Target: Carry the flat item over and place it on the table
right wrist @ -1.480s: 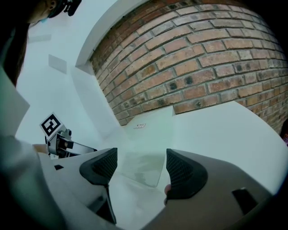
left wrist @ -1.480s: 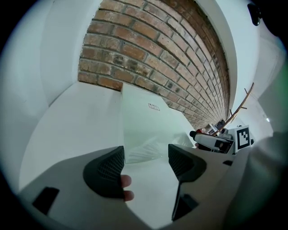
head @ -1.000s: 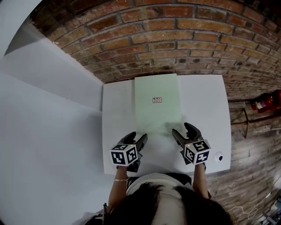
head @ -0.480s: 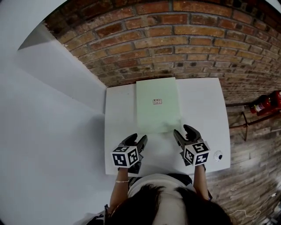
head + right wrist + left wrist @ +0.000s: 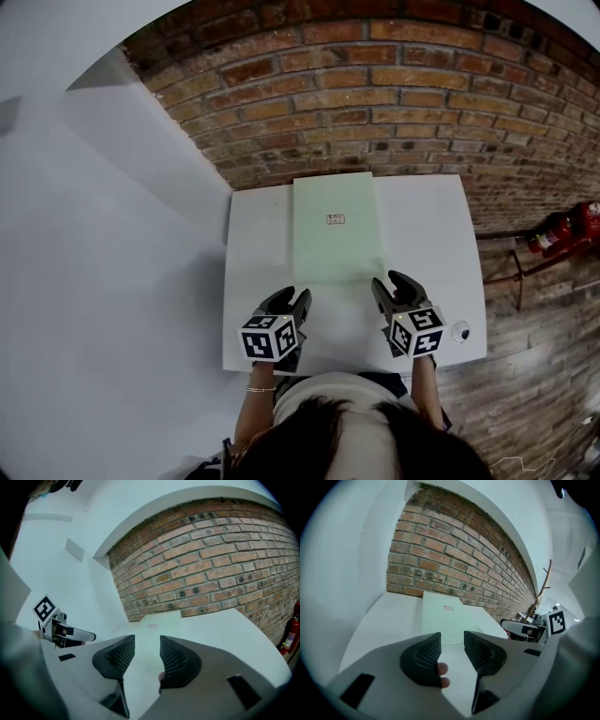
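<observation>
A pale green flat board [image 5: 337, 230] with a small label lies flat on the white table [image 5: 431, 244], its far edge near the brick wall. Both grippers hover over the table's near part, just short of the board's near corners. My left gripper [image 5: 292, 300] is by the near left corner; its jaws are closing with nothing between them. My right gripper [image 5: 391, 284] is by the near right corner, jaws also closing on empty air. The left gripper view shows the board [image 5: 450, 616] beyond the gripper [image 5: 452, 644]. The right gripper view shows the board [image 5: 157, 623] past the gripper [image 5: 147, 648].
A brick wall [image 5: 394, 103] runs behind the table. A white partition [image 5: 112, 234] stands on the left. A small round white object [image 5: 459, 331] sits at the table's near right corner. A red fire extinguisher [image 5: 567, 230] lies on the floor at the right.
Both grippers' jaws have narrowed. The grippers sit a little farther back from the board's near edge, and the head view has shifted slightly.
</observation>
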Demonstrator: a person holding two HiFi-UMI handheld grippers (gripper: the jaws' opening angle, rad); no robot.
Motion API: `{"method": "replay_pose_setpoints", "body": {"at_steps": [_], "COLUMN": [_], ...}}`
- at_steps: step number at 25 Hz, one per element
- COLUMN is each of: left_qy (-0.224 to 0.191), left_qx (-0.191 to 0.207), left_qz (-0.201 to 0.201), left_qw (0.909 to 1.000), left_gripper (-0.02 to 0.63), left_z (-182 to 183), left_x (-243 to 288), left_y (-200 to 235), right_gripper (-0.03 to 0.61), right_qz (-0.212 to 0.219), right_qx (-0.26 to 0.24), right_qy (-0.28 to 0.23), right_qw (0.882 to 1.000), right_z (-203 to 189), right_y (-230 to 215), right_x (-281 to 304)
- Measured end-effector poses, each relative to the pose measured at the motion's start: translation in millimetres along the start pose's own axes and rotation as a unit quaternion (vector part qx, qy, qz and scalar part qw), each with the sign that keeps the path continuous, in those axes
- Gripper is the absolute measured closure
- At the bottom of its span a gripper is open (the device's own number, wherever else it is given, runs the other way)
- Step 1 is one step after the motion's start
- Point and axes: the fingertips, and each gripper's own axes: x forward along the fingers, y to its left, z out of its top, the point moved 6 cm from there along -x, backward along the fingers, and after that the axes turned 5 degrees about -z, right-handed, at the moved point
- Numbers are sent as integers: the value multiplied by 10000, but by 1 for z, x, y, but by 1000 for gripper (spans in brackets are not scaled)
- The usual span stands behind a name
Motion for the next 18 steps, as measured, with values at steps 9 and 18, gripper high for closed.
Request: {"method": "replay_pose_setpoints", "body": {"at_steps": [9,18], "left_qy": [-210,-561], "left_qx": [383,650], "left_qz": [152,111], "left_qw": [9989,9962], "left_gripper": [520,543], "left_z": [-2,-5], "left_x": [-19,-48], "left_y": [-15,-32], "right_gripper": [471,494], "right_qz": [-210,-360], "right_qx": [-37,-76], "right_qy": [-442,-808], "right_qw": [9988,9961], "right_z": [10,10], "right_y": [8,24], "right_x": [-28,-63]}}
